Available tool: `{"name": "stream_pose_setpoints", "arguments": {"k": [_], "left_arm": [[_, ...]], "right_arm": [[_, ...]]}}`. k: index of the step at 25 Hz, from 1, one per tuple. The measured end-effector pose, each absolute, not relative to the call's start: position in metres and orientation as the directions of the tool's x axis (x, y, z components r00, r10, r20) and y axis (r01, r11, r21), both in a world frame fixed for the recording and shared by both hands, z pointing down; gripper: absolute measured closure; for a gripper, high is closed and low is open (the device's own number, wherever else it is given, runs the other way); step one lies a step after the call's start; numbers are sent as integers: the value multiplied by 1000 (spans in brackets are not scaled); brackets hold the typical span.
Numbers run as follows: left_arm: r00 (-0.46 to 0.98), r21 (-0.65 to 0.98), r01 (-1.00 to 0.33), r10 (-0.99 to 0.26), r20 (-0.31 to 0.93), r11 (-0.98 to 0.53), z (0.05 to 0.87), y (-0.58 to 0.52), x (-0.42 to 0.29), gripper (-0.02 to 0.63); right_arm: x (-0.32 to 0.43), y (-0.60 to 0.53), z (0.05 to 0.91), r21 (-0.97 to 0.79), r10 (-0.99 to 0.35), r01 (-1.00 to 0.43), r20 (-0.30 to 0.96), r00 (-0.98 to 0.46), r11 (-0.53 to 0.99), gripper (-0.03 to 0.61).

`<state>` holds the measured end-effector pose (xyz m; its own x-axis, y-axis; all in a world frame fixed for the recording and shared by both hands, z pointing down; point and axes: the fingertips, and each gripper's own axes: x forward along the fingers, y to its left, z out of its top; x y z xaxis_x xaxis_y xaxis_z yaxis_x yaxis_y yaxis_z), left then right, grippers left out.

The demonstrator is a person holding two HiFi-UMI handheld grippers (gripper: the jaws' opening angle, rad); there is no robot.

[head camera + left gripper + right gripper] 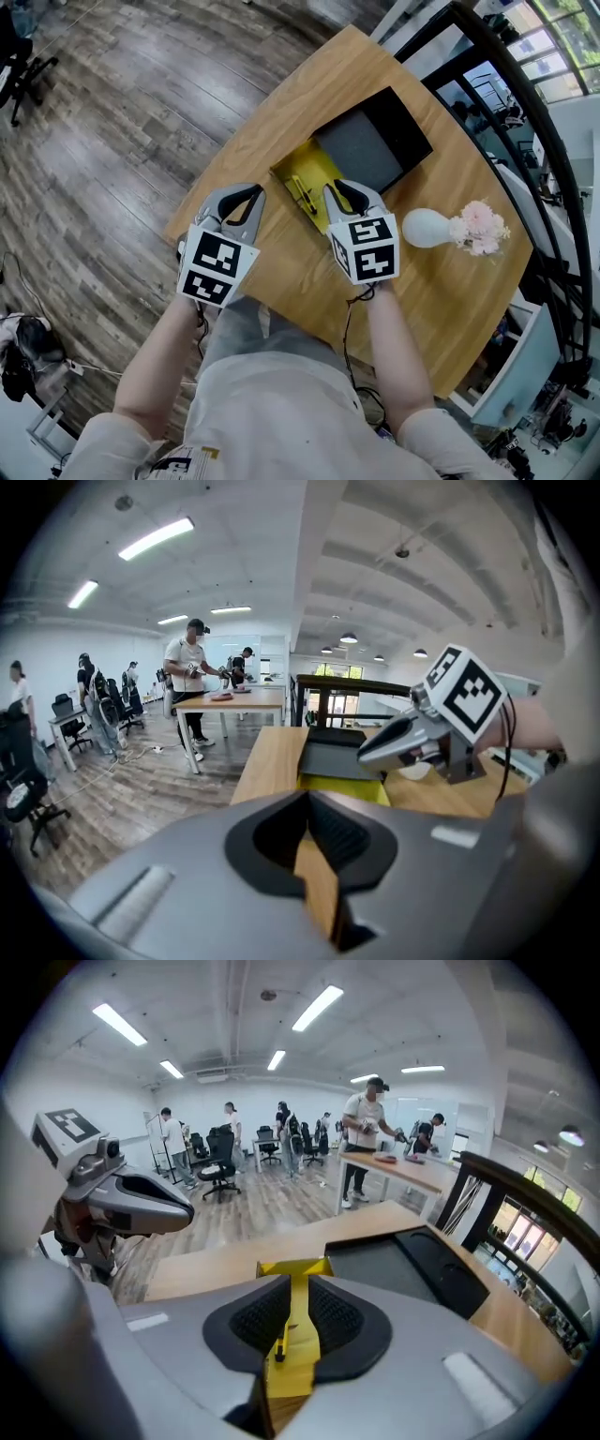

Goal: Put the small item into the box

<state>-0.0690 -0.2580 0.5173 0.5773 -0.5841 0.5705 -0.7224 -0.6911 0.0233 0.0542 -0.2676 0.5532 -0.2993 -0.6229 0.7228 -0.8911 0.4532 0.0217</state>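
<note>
A black box (405,124) with a grey inside (394,1265) lies open on the wooden table (281,122). A yellow tray (314,167) adjoins its near side. On the yellow tray lies the small item (302,194), a thin yellow and black piece, also seen in the right gripper view as a small item (278,1346) through the slit between the jaws. My right gripper (337,188) hovers over the yellow tray's near right edge, jaws together, nothing held. My left gripper (254,192) hangs left of the tray over bare wood (319,883), shut and empty.
A white vase (427,228) with pink flowers (479,227) lies to the right of my right gripper. The table's left edge (225,159) is close to my left gripper, with wooden floor beyond. Several people stand at desks far off (192,672).
</note>
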Motion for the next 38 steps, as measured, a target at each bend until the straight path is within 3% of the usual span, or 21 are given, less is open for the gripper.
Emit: {"name": "stream_pose_setpoints", "arguments": {"k": [13,23,31,38], "left_arm": [[591,-100,-732,-701,398,-674,387,-246,-74,612],[648,-195,-709,-736,196,-677,278,-214,-57,612],[670,-199,-706,-732,120,-679,226,-183,-56,612],[678,-207,-700,-727,108,-683,217,-161,-56,612]], "right_arm": [[73,-235,394,81,-810,-910,492,-319,408,539],[78,-193,287,104,-900,-922,281,-332,373,575],[72,-157,227,114,-924,-922,152,-351,369,577],[74,-126,214,108,-930,-926,110,-351,362,578]]}}
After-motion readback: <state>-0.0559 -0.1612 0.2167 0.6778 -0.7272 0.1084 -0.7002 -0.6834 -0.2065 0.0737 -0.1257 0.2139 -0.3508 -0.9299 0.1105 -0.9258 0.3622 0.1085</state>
